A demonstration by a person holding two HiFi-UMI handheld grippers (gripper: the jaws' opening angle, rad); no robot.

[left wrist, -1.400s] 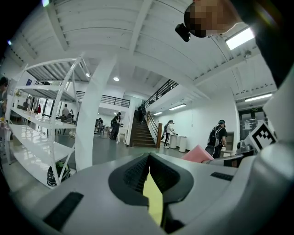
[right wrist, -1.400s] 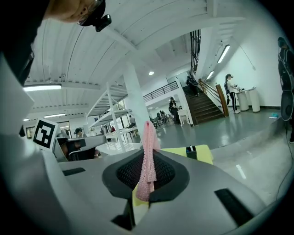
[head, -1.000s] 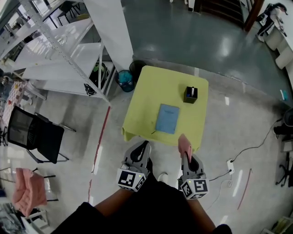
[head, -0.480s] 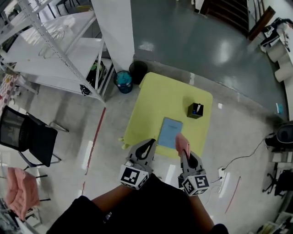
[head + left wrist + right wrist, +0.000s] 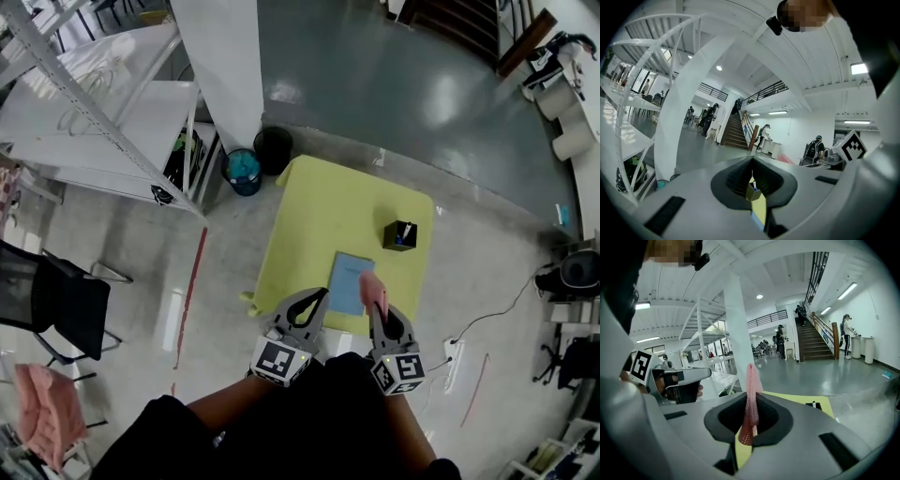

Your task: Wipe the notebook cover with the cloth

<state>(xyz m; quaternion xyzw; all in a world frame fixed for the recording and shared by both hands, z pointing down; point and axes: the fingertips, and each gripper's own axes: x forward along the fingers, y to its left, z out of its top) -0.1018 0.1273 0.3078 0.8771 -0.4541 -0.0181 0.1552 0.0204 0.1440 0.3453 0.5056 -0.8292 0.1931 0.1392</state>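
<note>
- R tool (image 5: 751, 420): jaws clamping pink cloth (image 5: 374, 289), free end sticking up, ready for wiping; hanging by notebook (image 5: 349, 279) near edge.
- L tool (image 5: 314, 300): jaws together, empty, left of notebook.
- Notebook: lying flat on tabletop (image 5: 319, 206), prob. unwiped.

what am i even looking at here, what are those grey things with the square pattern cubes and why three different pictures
There is no robot here: a person holds a two-jaw gripper in each hand, and the patterned cubes are part of those grippers. The head view comes from a camera on the person's head, looking steeply down. The other two views come from cameras riding on each gripper, looking along its jaws. Below stands a yellow-green table with a blue notebook and a small black box on it. The right gripper is shut on a pink cloth. The left gripper is shut and holds nothing.
</note>
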